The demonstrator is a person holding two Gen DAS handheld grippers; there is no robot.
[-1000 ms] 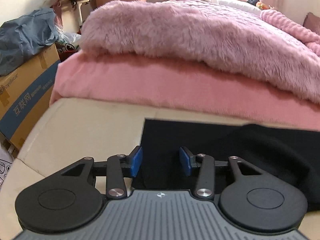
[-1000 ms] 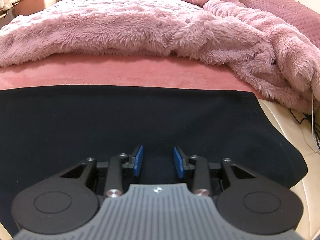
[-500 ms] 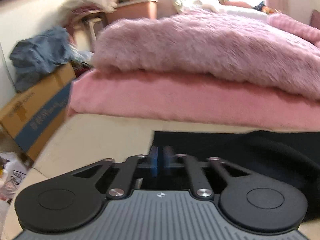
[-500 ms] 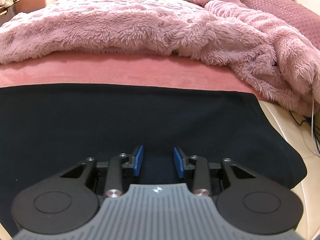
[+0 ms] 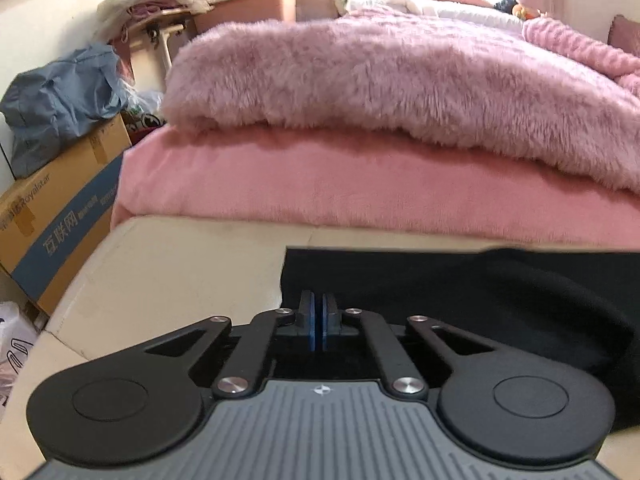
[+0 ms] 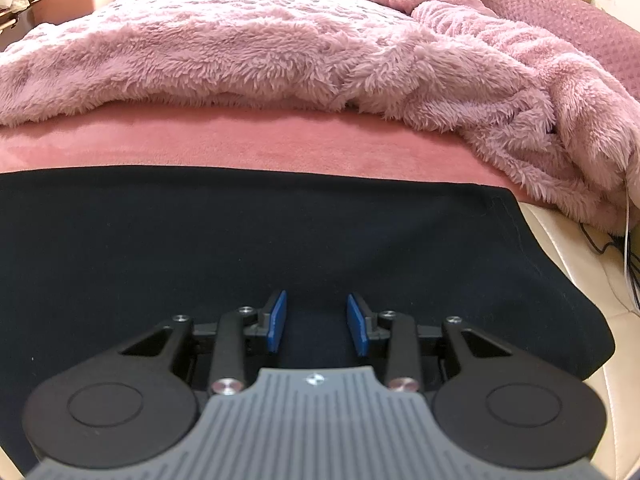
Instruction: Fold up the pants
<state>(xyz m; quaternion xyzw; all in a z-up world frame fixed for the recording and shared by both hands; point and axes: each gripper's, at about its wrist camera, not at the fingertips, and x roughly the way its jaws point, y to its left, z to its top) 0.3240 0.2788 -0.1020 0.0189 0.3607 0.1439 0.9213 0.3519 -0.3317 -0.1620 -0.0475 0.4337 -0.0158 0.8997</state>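
Observation:
The black pants (image 6: 240,240) lie spread flat on a cream surface (image 5: 168,276) in front of a pink bed. In the left wrist view their left edge (image 5: 440,280) shows, with a raised fold further right. My left gripper (image 5: 319,322) is shut, its blue pads pressed together at the near left corner of the pants; whether cloth is pinched between them is hidden. My right gripper (image 6: 317,322) is open and empty, low over the pants near their right end, with black cloth between and under its fingers.
A fluffy pink blanket (image 6: 280,52) lies on a pink sheet (image 5: 320,184) just behind the pants. A cardboard box (image 5: 52,216) with a blue bag on it stands at the left. Thin cables (image 6: 628,256) hang at the right edge.
My left gripper has closed from open to shut at the pants' left corner and shifted slightly. My right gripper has stayed open and still.

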